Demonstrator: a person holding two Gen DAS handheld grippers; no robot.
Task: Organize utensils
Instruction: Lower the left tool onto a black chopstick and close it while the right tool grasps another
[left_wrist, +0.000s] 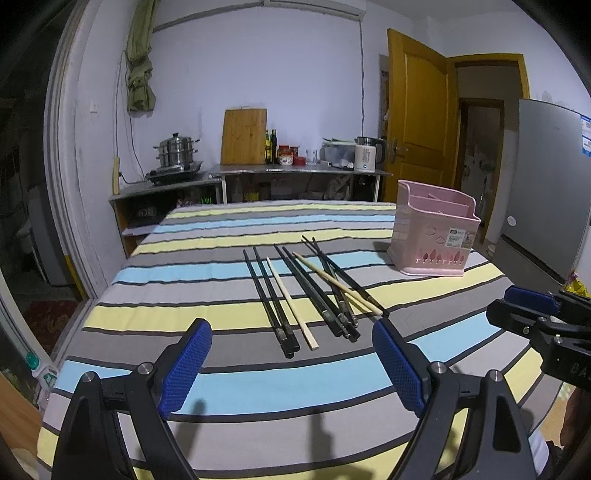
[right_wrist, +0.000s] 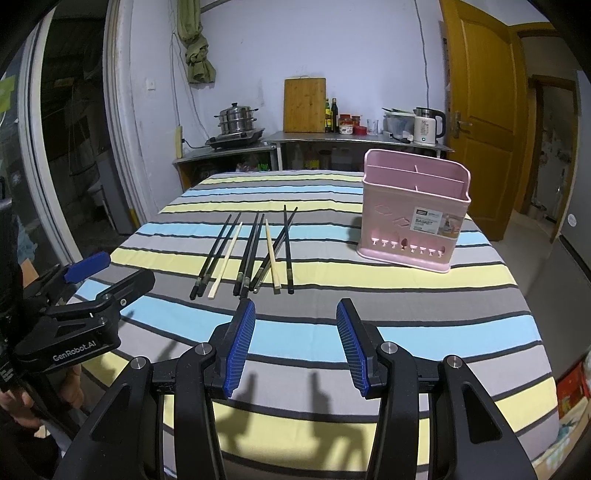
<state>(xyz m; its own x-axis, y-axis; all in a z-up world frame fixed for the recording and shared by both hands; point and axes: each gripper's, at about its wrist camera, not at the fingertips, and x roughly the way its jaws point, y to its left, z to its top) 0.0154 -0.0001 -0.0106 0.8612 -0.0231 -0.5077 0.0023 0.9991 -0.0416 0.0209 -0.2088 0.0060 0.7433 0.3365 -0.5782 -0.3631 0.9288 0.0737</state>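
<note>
Nearest, the left gripper (left_wrist: 291, 363) and right gripper (right_wrist: 295, 345) hovered over the striped bench (right_wrist: 369, 332), both spread and holding nothing. Just beyond them the chopsticks (right_wrist: 247, 254) lay loose on the cloth, six dark and two pale, some crossing. Farther back to the right stood the pink basket (right_wrist: 413, 218), upright, well apart from them

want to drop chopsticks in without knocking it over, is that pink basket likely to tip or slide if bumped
The pink basket looks like thin, perforated plastic and seems empty, so it is probably light. It stands taller than its base is deep, on a striped cloth, so a push near the rim may tip it or slide it with the cloth.
</note>
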